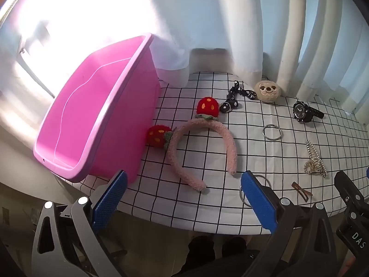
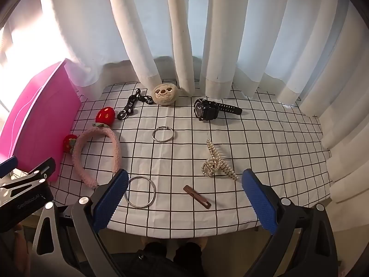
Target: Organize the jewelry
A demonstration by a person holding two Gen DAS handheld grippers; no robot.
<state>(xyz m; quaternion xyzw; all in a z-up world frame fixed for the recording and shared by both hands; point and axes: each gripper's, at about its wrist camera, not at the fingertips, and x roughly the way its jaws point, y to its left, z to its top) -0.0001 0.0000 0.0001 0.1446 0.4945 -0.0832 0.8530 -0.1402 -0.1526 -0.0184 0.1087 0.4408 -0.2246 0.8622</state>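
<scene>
While both tools hang wide apart and empty over the near edge of the worktop point(image 2: 230, 217), nothing has yet gone into the bin point(image 1: 96, 106), judging by its bare pink floor. It sits at the left of the frame, close to the pieces, likely to keep carries short. Left to right across the checked cloth lie one headband point(image 2: 92, 152) with two strawberries, one dotted ribbon point(image 2: 132, 106), one plush face point(image 2: 165, 94), two rings, the small point(image 2: 162, 134) above the large point(image 2: 140, 191), one brown clip point(image 2: 197, 197), one pearl claw point(image 2: 218, 164) and one watch point(image 2: 206, 109). All lie apart, leaving room for a grasp. Left tool point(image 1: 183, 202) hovers nearest the headband; right tool point(image 2: 184, 202) frames the large ring and clip.
</scene>
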